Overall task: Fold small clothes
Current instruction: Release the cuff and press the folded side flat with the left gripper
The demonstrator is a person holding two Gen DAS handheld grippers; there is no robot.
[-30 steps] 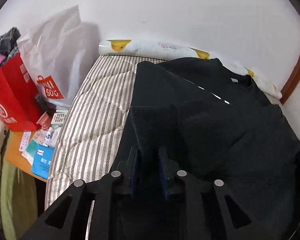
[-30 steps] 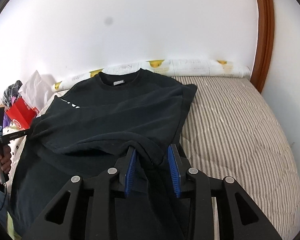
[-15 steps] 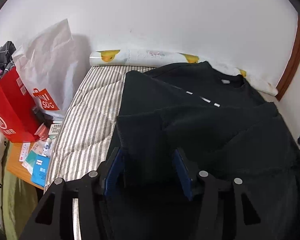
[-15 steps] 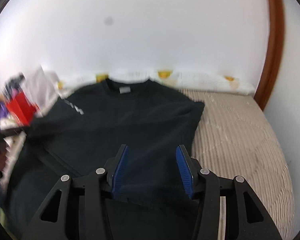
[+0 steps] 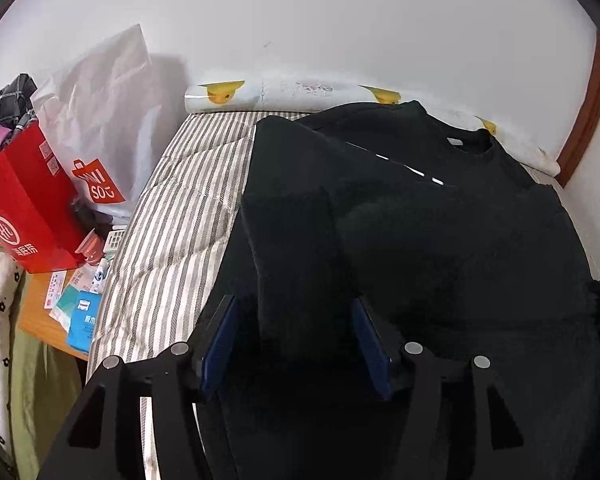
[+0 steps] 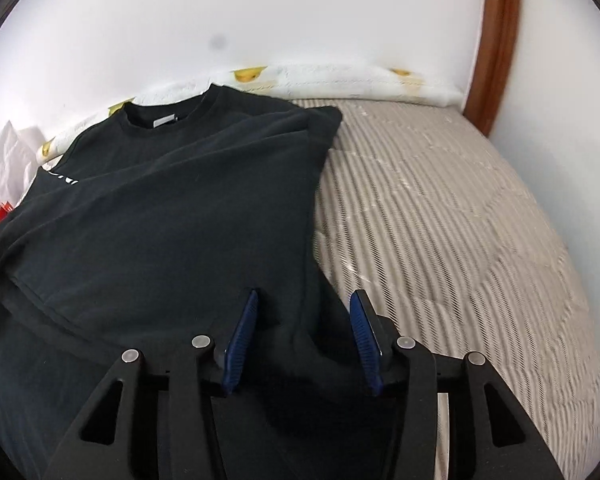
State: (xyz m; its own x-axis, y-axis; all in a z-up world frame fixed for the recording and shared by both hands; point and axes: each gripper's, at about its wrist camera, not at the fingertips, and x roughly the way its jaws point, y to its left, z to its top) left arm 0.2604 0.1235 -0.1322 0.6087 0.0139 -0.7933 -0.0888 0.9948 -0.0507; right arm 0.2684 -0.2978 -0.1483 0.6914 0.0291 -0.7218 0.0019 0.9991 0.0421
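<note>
A striped bed (image 6: 440, 208) against a white wall carries the work. My left gripper (image 5: 296, 320) has just been opening; its blue pads stand apart with a folded sleeve of the black sweatshirt (image 5: 440, 240) lying loose between them. My right gripper (image 6: 304, 312) is open too, over the garment's right edge. The sweatshirt lies flat, collar toward the wall. Left of the bed sit a red bag (image 5: 24, 208) and a white shopping bag (image 5: 100, 112).

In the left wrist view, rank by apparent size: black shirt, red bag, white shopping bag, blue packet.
1. black shirt, clearly largest.
2. white shopping bag.
3. red bag, though it sits nearer the camera, so this order is unsure.
4. blue packet, smallest.
</note>
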